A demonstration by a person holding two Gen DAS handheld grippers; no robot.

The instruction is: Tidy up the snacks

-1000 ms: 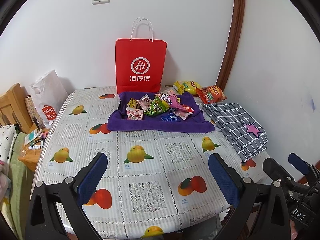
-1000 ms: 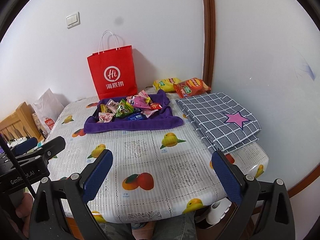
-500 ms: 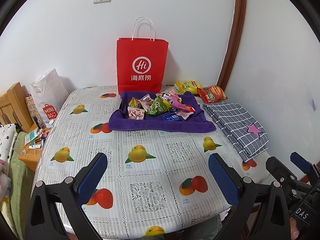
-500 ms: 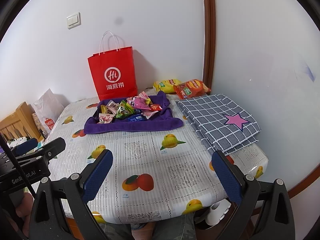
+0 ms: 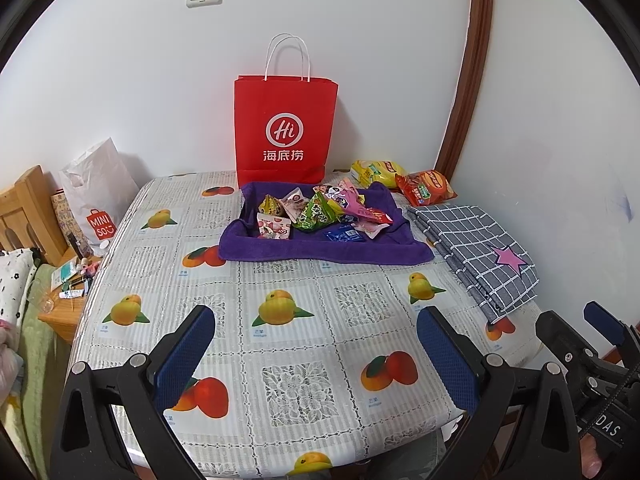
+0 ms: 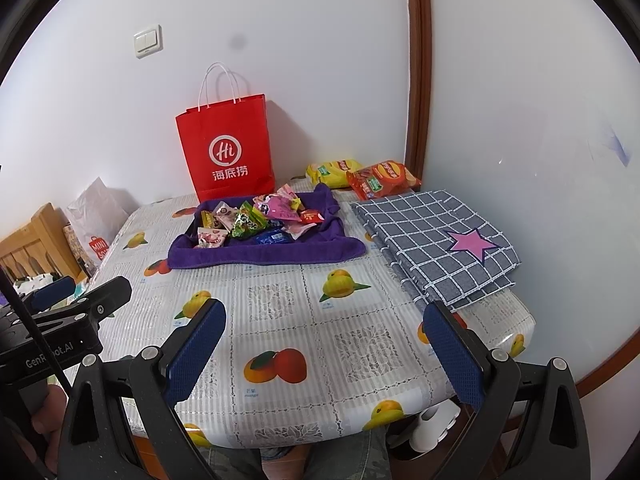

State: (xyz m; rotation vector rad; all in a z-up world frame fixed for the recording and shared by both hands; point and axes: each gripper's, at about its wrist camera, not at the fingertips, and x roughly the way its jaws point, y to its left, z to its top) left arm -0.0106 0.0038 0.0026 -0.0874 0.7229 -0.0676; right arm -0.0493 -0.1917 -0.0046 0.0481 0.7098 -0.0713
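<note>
Several small snack packets (image 5: 320, 212) (image 6: 260, 222) lie heaped on a purple towel (image 5: 320, 250) (image 6: 256, 256) at the far middle of the table. Behind them a red paper bag (image 5: 285, 136) (image 6: 228, 148) stands against the wall. A yellow chip bag (image 5: 378, 172) (image 6: 332, 172) and a red chip bag (image 5: 426, 188) (image 6: 382, 180) lie at the back right corner. My left gripper (image 5: 316, 354) hangs open over the table's near edge, holding nothing. Likewise my right gripper (image 6: 324, 356) is open and empty, well short of the snacks.
A folded grey checked cloth (image 5: 480, 248) (image 6: 436, 240) with a pink star lies along the right side. The table (image 5: 304, 332) wears a fruit-print cover. A white shopping bag (image 5: 98, 196), a wooden headboard and a cluttered nightstand (image 5: 68, 292) stand left of it. Walls close the back and right.
Both grippers have drifted slightly; the table scene sits a little higher in the left wrist view. Nothing was taken hold of or let go.
</note>
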